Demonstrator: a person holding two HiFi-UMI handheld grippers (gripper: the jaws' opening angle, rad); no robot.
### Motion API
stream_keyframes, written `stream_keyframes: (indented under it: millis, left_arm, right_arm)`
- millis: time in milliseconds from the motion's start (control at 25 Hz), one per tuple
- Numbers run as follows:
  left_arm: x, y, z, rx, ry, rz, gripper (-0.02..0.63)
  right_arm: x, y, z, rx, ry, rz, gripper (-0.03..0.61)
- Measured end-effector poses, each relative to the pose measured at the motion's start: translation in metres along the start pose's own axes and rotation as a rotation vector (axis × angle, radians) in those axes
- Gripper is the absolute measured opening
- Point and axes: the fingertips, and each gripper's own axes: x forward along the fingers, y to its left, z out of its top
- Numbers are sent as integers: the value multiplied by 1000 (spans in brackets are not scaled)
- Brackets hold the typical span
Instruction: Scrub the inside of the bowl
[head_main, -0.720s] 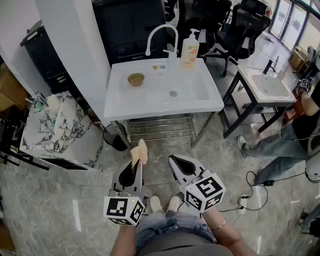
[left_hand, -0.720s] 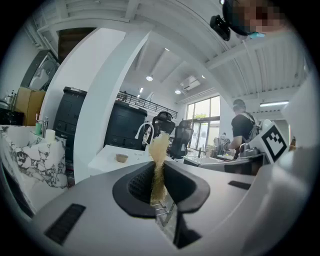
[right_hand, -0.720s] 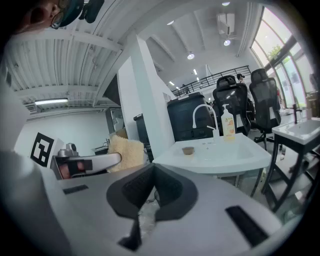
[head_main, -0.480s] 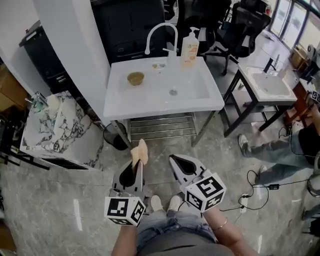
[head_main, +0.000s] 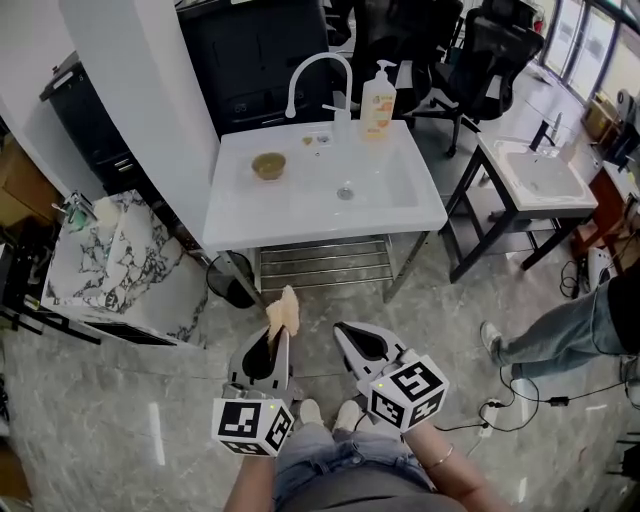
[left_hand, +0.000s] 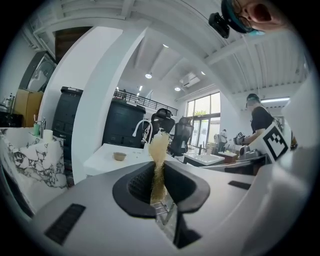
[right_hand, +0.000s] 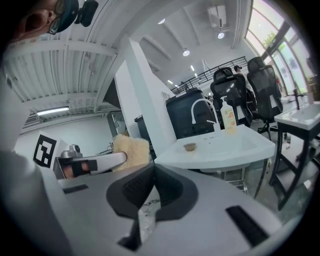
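Note:
A small tan bowl (head_main: 268, 165) sits on the left part of the white sink unit (head_main: 300, 215), far ahead of both grippers; it also shows in the left gripper view (left_hand: 119, 156) and the right gripper view (right_hand: 189, 147). My left gripper (head_main: 281, 330) is shut on a yellow sponge (head_main: 282, 312), which sticks up between its pads (left_hand: 159, 150). My right gripper (head_main: 345, 335) is shut with nothing in it. Both grippers hang low in front of the person's legs, well short of the sink. From the right gripper view the sponge (right_hand: 131, 150) shows beside the left gripper.
A white faucet (head_main: 315, 75) and a soap dispenser bottle (head_main: 378, 102) stand at the sink's back edge. A marble-patterned cabinet (head_main: 110, 260) is at the left, a second small basin table (head_main: 535, 175) at the right. Another person's leg (head_main: 560, 330) crosses the floor at the right, with cables nearby.
The view has drawn slightly nearer the sink. The person at the right has walked further right, mostly out of view. Both grippers keep their pose.

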Motion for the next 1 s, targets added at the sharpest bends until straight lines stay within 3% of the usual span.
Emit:
stream_keyframes:
  millis: [560,1000]
  left_arm:
    - [40,-24,11,38,0,14,52]
    - [92,17,18,26,13,10,52]
  right_arm:
    - [-16,-41,12,59,-22,-7,11]
    - [40,-77,24,111,-15,-19,11]
